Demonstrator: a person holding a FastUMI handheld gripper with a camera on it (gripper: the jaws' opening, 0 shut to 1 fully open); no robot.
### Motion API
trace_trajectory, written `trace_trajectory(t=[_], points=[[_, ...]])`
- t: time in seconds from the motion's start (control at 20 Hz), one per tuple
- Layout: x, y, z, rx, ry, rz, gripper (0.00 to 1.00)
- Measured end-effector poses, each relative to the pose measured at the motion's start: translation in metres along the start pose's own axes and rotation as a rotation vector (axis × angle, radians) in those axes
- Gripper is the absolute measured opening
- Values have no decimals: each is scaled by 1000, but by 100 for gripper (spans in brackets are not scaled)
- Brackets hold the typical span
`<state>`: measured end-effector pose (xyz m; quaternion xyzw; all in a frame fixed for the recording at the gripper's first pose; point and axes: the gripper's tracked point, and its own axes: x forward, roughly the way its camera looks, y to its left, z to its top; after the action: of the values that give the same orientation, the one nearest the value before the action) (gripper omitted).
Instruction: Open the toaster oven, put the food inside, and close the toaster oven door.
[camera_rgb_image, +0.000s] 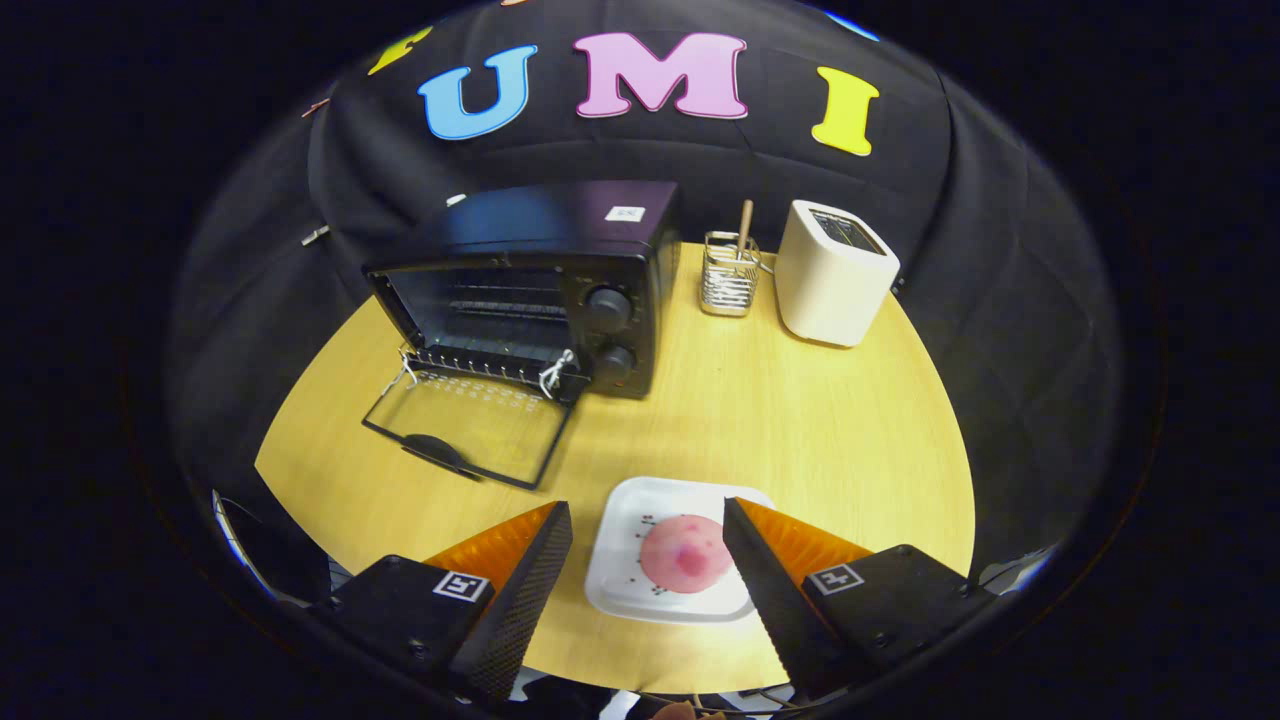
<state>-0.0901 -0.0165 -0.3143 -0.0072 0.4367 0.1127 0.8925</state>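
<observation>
A black toaster oven (560, 285) stands at the back left of the wooden table, its glass door (470, 425) folded down flat toward me and the wire rack inside showing. A round pink piece of food (685, 553) lies on a white square plate (625, 575) near the table's front edge. My gripper (648, 520) is open, hovering over the plate with the food between the two fingertips, apart from both. Nothing is held.
A cream-coloured toaster (835, 272) stands at the back right. Between it and the oven sits a wire holder (729, 275) with a wooden stick in it. Bare wooden tabletop (800, 420) lies between the oven and the plate.
</observation>
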Motion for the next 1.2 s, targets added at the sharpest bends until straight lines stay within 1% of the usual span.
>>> trace_trajectory(t=[0.2, 0.45, 0.55, 0.7, 0.75, 0.8, 0.85, 0.9, 0.95, 1.0, 1.05, 1.1, 1.15, 1.2], points=[[13, -37, -28, 30, 120, 38, 99], [45, -83, -69, 56, 291, 17, 99], [60, -89, -80, 84, 346, 31, 99], [81, -91, -96, 131, 426, 50, 77], [85, -91, -99, 147, 449, 54, 71], [84, -91, -97, 166, 462, 53, 56], [91, -91, -93, 187, 468, 62, 53], [91, -92, -102, 189, 486, 57, 39], [89, -95, -94, 208, 472, 54, 25], [93, -92, -99, 201, 486, 70, 11], [94, -88, -101, 199, 490, 117, 12], [92, -83, -103, 211, 500, 160, 8], [88, -79, -104, 229, 504, 200, 5], [85, -77, -106, 265, 502, 230, 5]])
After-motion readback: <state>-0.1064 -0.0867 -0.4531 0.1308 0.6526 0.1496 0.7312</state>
